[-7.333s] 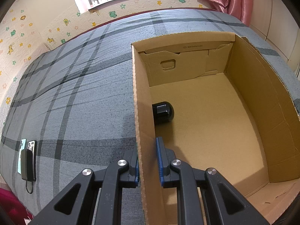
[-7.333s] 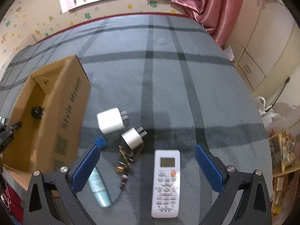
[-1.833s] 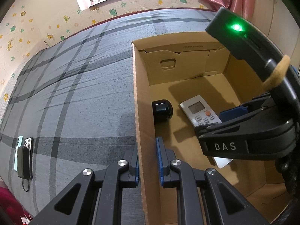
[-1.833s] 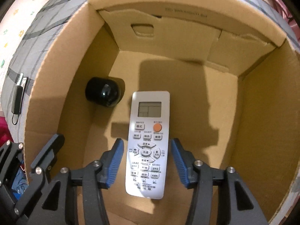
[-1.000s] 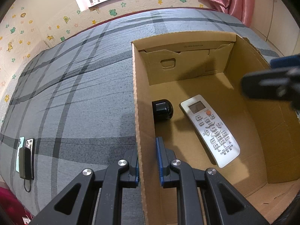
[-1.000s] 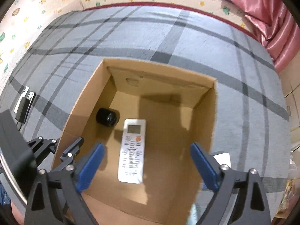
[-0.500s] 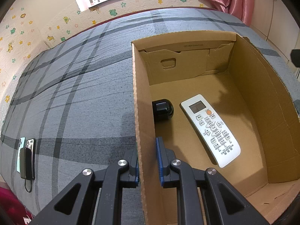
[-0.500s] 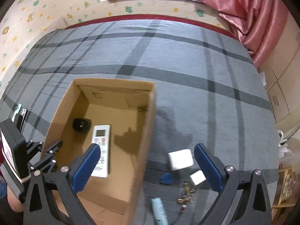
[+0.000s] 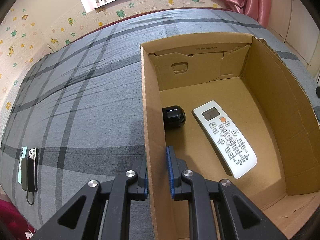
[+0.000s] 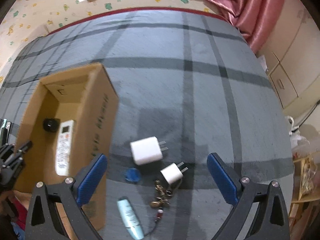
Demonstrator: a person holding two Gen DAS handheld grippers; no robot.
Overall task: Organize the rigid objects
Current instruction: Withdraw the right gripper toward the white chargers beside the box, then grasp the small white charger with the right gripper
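the left claw (image 9: 157, 172) pinched the box wall (image 9: 148, 120); the right claw (image 10: 157, 177) hung spread, and should centre over the large charger (image 10: 146, 150) between its fingers before closing.

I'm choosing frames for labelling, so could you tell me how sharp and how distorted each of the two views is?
Left wrist view: sharp, the remote control buttons are crisp; fisheye bends the cardboard box walls and darkens the corners. Right wrist view: motion-smeared, soft edges on the box lettering, the large white charger and the light blue tube; the same fisheye bowing curves the bedspread stripes.
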